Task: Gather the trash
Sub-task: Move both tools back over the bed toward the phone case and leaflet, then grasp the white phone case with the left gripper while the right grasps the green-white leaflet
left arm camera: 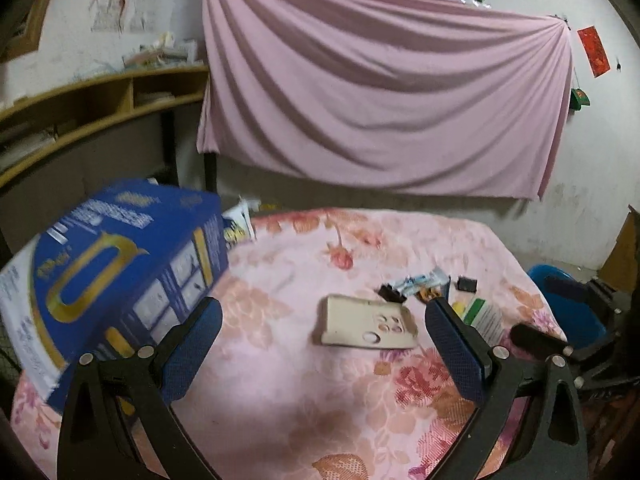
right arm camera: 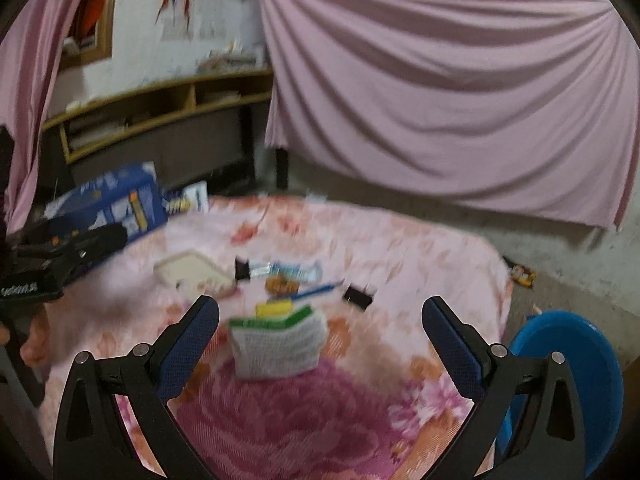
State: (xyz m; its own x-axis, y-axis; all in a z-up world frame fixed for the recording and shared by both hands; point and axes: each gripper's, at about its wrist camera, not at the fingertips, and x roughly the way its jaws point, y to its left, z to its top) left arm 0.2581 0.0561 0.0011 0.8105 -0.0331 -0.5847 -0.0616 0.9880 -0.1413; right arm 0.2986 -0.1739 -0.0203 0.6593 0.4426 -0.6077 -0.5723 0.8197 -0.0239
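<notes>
Trash lies on a table with a pink floral cloth. A flat beige card tray with round holes lies in the middle; it also shows in the right wrist view. A green-and-white carton stands just ahead of my right gripper, which is open and empty. Small wrappers and a black clip lie behind it. My left gripper is open and empty, short of the beige tray. A large blue box sits at its left.
A blue plastic bin stands on the floor right of the table, also in the left wrist view. A pink sheet hangs on the back wall. A wooden shelf is at the left. A wrapper lies on the floor.
</notes>
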